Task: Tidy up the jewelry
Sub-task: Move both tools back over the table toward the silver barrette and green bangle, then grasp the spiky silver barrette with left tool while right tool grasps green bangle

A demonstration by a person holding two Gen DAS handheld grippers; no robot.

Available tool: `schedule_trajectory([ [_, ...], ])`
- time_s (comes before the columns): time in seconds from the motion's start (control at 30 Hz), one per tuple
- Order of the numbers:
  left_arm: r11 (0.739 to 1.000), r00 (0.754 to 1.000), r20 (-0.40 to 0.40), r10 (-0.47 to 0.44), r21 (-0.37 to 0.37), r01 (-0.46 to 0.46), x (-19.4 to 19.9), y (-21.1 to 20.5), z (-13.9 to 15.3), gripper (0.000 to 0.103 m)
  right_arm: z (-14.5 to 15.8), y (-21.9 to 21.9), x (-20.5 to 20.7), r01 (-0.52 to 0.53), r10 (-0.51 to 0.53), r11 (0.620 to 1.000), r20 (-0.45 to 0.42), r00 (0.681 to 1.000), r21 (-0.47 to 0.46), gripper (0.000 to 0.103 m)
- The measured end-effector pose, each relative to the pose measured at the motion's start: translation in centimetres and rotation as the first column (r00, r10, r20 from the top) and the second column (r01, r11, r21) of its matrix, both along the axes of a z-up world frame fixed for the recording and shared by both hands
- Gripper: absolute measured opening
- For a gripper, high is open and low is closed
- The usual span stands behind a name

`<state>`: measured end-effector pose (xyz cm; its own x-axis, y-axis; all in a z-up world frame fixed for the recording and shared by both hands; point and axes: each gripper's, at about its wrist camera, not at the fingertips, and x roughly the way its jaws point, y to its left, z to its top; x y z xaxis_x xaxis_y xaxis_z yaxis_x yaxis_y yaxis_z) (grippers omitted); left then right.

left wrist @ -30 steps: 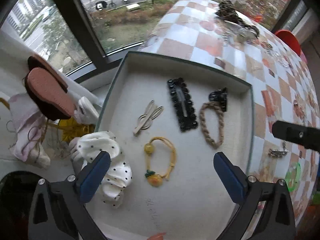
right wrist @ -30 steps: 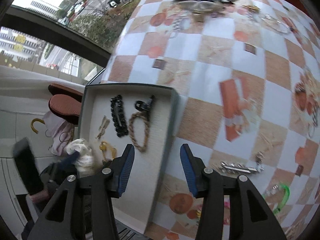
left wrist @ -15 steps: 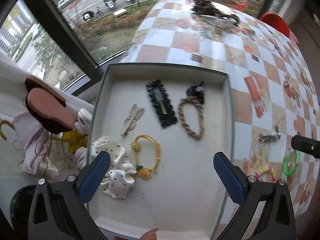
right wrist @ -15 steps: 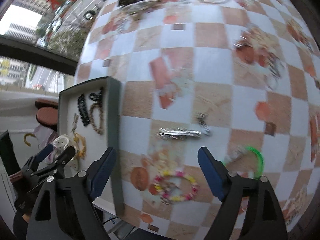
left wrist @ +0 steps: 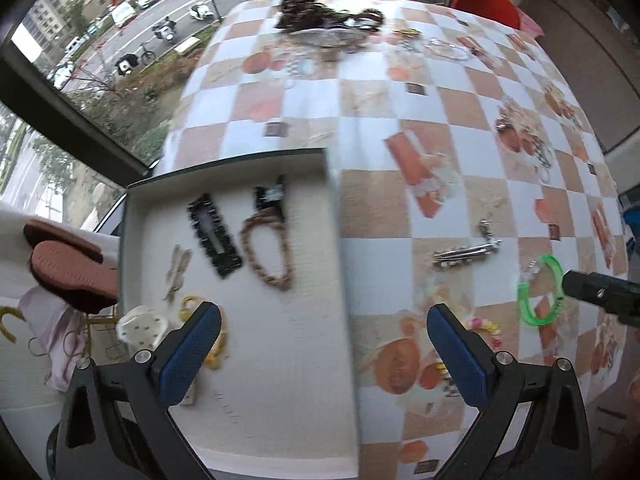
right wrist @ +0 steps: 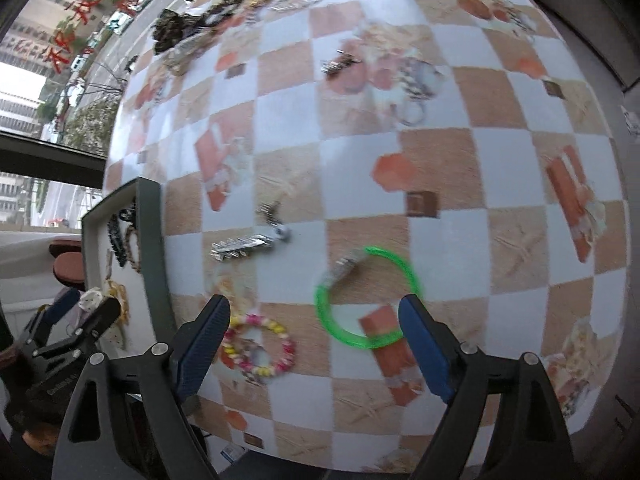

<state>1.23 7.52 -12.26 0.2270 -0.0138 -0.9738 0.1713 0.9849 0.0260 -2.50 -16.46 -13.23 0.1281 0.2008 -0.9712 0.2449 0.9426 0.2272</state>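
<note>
A shallow box tray [left wrist: 334,216] at the table's left edge holds a black clip [left wrist: 215,235], a braided rope bracelet [left wrist: 267,248], a yellow cord bracelet and a dotted scrunchie [left wrist: 142,326]. My left gripper [left wrist: 322,354] is open and empty over the tray's right wall. My right gripper [right wrist: 314,348] is open and empty just above a green bangle [right wrist: 366,298], with a bead bracelet [right wrist: 260,346] by its left finger and a silver clip [right wrist: 244,247] further ahead. The green bangle [left wrist: 540,294] and silver clip [left wrist: 466,253] also show in the left wrist view.
The checked tablecloth [right wrist: 440,168] carries more loose jewelry: a dark heap with chains [left wrist: 320,16] at the far edge, keyrings [right wrist: 416,80] mid-table. A window lies beyond the table. Slippers [left wrist: 68,268] lie below the tray's left side.
My right gripper has swung right from the tray, opened wide and come in over the green bangle. My left gripper has shifted right, toward the tray's right wall.
</note>
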Motion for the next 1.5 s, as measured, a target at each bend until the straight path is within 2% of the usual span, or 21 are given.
schedule_trajectory([
  [0.23, 0.995, 0.994, -0.035, -0.103, -0.022, 0.102, 0.2, -3.9, -0.6, 0.103, -1.1, -2.7, -1.3, 0.035, -0.038, 0.999, -0.065, 0.997, -0.035, 0.088],
  [0.4, 0.987, 0.986, -0.056, -0.159, 0.002, 0.159, 0.6, -6.2, -1.7, 0.103, -2.2, -3.9, -1.8, 0.035, -0.042, 0.997, -0.101, 0.994, -0.065, 0.088],
  [0.63, 0.971, 0.972, -0.077, -0.220, 0.080, 0.226, 1.4, -8.7, -4.1, 0.103, -3.5, -4.5, -2.0, 0.018, -0.029, 0.997, -0.137, 0.990, -0.076, 0.088],
  [0.77, 0.965, 0.966, -0.091, -0.242, 0.085, 0.249, 1.6, -9.3, -5.0, 0.103, -3.9, -4.7, -2.1, 0.013, -0.023, 0.997, -0.144, 0.989, -0.071, 0.088],
  [1.03, 0.935, 0.942, -0.075, -0.326, 0.119, 0.333, 1.8, -11.8, -6.5, 0.103, -4.8, -5.2, -2.3, -0.001, -0.011, 0.996, -0.151, 0.988, -0.084, 0.088],
  [1.3, 0.936, 0.942, -0.098, -0.322, 0.117, 0.332, 3.2, -12.5, -8.7, 0.103, -5.7, -4.9, -2.1, -0.032, 0.012, 0.991, -0.151, 0.989, -0.130, 0.088],
  [1.5, 0.949, 0.949, -0.091, -0.301, 0.069, 0.308, 4.4, -12.5, -8.9, 0.103, -6.7, -3.5, -0.9, -0.065, 0.041, 0.984, -0.148, 0.988, -0.166, 0.088],
])
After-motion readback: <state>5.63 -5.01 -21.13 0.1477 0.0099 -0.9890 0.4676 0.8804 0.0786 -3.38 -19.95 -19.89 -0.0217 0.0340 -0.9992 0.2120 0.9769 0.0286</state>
